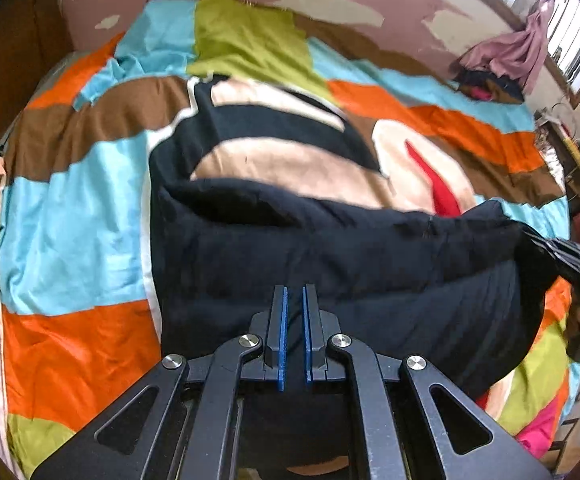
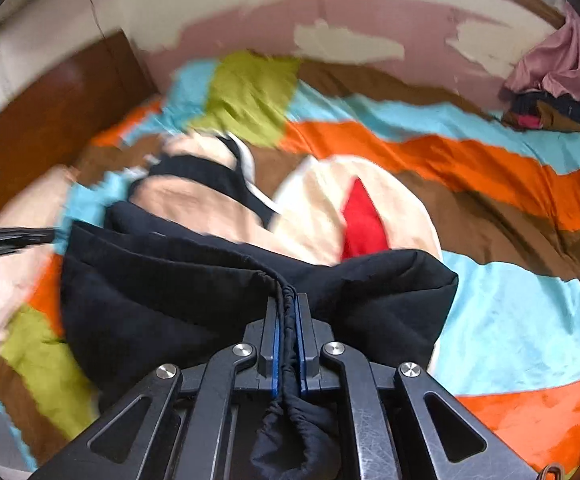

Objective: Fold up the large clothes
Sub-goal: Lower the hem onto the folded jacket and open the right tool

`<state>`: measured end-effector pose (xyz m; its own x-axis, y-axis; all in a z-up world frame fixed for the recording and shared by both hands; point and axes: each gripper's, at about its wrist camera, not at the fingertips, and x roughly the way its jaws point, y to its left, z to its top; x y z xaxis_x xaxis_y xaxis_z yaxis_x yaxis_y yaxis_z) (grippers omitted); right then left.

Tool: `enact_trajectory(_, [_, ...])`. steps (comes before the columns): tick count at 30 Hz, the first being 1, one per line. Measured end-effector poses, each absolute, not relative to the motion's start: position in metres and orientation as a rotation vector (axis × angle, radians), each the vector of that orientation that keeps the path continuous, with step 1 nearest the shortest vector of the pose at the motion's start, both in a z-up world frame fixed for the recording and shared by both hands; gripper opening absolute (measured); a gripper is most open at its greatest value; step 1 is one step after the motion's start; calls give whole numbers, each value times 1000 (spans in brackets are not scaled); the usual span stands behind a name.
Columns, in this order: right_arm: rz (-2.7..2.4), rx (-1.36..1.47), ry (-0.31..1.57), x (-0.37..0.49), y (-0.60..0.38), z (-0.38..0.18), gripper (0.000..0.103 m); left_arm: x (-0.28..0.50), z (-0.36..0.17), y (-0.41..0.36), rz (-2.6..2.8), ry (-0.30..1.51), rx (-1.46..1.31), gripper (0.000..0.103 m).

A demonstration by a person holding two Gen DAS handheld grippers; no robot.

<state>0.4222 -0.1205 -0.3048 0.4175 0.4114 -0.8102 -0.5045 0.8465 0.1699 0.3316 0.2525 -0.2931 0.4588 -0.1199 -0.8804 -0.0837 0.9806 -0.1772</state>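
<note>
A bedspread point(image 1: 69, 220) in orange, blue, brown and green patches is covering the bed. A large black garment point(image 1: 330, 264) is lying bunched across its middle. The right gripper point(image 2: 287, 300) is clamping a gathered hem of the garment between closed jaws. The left gripper point(image 1: 294, 292) is hovering above the garment, jaws slightly parted, holding nothing.

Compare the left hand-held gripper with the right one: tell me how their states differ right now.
The right hand-held gripper is clamped on a bunched edge of the black garment; the left hand-held gripper has a narrow empty gap between its blue pads. Cloth runs back between the right one's fingers, while the left one only hovers over the garment, pinching nothing. Both share the same black linkage with blue pads and point across the striped bedspread.
</note>
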Motion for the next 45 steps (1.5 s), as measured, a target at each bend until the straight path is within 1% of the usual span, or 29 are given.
enact_trajectory(3, [519,-109,1044,450,-123,-343,6,333,-308,251,-19,1103,-202,5])
enact_trajectory(6, [498,-88,1074,465,-123,-365,6,337,-324,247,-32,1111,-169,5])
enact_trajectory(9, [502,-145,1088,470,-115,-376,8,346,-338,250,-23,1117,-141,5])
enact_trajectory(10, [504,-141,1104,473,-113,-380,11,349,-340,252,-15,1113,-145,5])
enact_trajectory(12, [511,-41,1145,481,-121,-379,13,352,-340,256,0,1112,-158,5])
enact_trajectory(15, [524,142,1131,481,-146,-355,25,349,-328,256,-10,1093,-161,5])
enact_trajectory(17, [529,202,1047,469,-167,-323,40,344,-318,251,-36,1076,-134,5])
enact_trajectory(18, [523,204,1006,461,-175,-308,43,341,-313,248,-50,1066,-118,5])
enact_trajectory(20, [510,175,909,436,-191,-277,60,336,-306,242,-76,1049,-96,5])
enact_trajectory(22, [518,131,866,417,-193,-262,64,331,-303,232,-116,1029,-78,5])
enact_trajectory(25, [593,48,865,387,-176,-267,64,330,-311,216,-177,1023,-81,5])
enact_trajectory(28, [653,11,916,370,-142,-295,61,334,-324,202,-197,1029,-86,5])
enact_trajectory(30, [679,10,933,361,-116,-312,51,339,-332,200,-175,1034,-93,5])
enact_trajectory(32, [685,-4,946,358,-94,-325,39,346,-342,201,-132,1052,-96,5])
enact_trajectory(34, [679,-12,975,362,-78,-337,35,358,-354,208,-83,1080,-98,5])
enact_trajectory(36, [660,-27,1004,374,-66,-352,35,369,-363,220,-52,1100,-128,5])
enact_trajectory(37, [647,-34,1022,383,-62,-359,33,374,-367,225,-44,1108,-145,4])
enact_trajectory(41, [631,21,1120,421,-64,-379,32,389,-379,230,-46,1130,-110,4])
enact_trajectory(45, [645,44,1199,438,-62,-393,32,399,-389,234,-45,1148,-144,4])
